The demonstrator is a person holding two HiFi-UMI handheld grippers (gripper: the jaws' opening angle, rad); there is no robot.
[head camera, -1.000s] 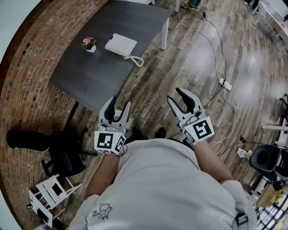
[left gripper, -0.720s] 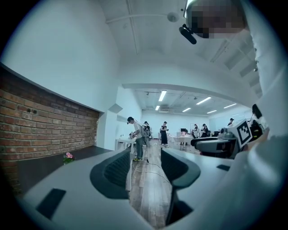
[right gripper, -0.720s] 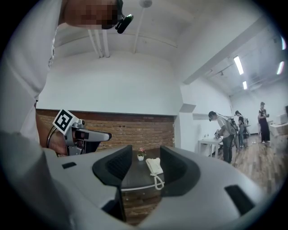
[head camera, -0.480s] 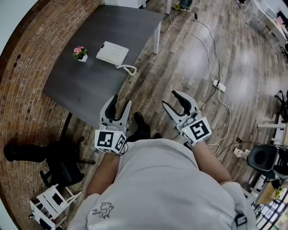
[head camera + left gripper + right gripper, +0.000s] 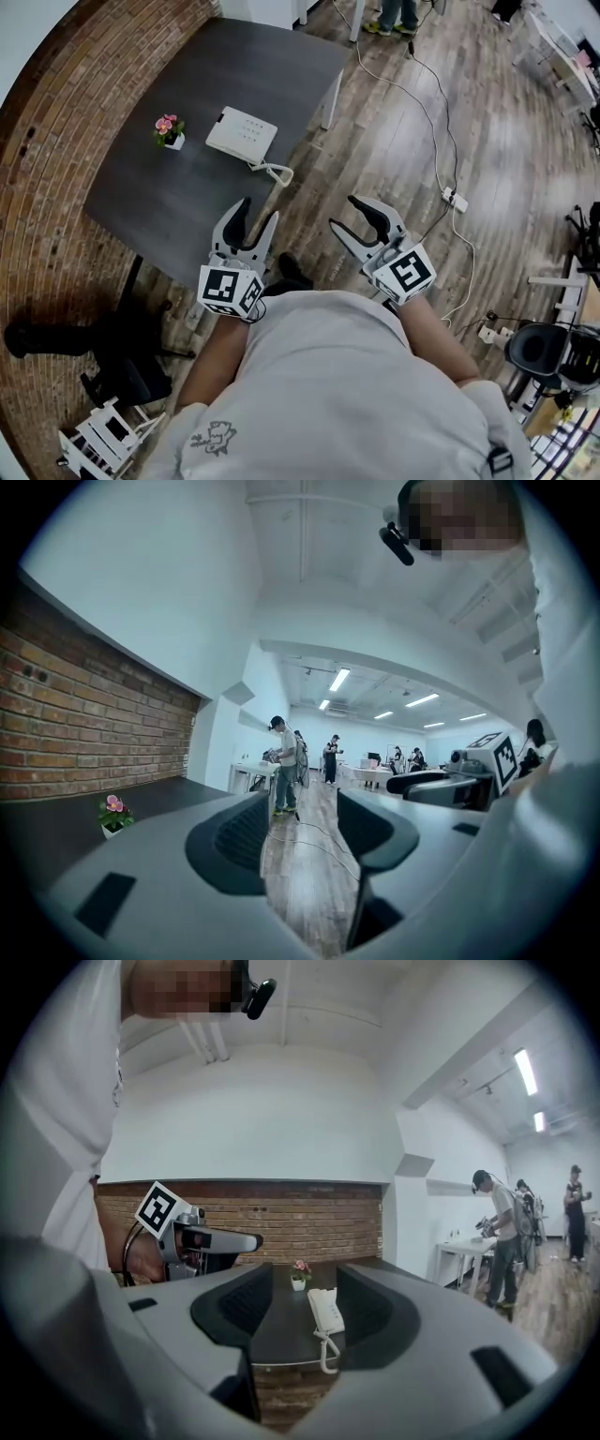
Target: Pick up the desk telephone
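The white desk telephone (image 5: 242,134) lies on a dark grey table (image 5: 178,202), its coiled cord (image 5: 274,172) trailing to the table's near edge. In the right gripper view the telephone (image 5: 325,1309) shows far off between the jaws. My left gripper (image 5: 260,212) hovers over the table's near edge, open and empty, its jaws having just eased a little wider. My right gripper (image 5: 345,216) hangs over the wooden floor beside the table. Its jaws have just been opening and stand wide with nothing between them. Both grippers are well short of the telephone.
A small pot of pink flowers (image 5: 169,131) stands left of the telephone. A cable and power strip (image 5: 455,197) lie on the floor to the right. Brick wall (image 5: 37,187) bounds the left. A black chair (image 5: 122,375) and a white rack (image 5: 98,441) sit near left. People stand far off (image 5: 286,761).
The table and telephone have come nearer in the head view as both grippers advanced toward them. The right gripper's jaws have spread wider.
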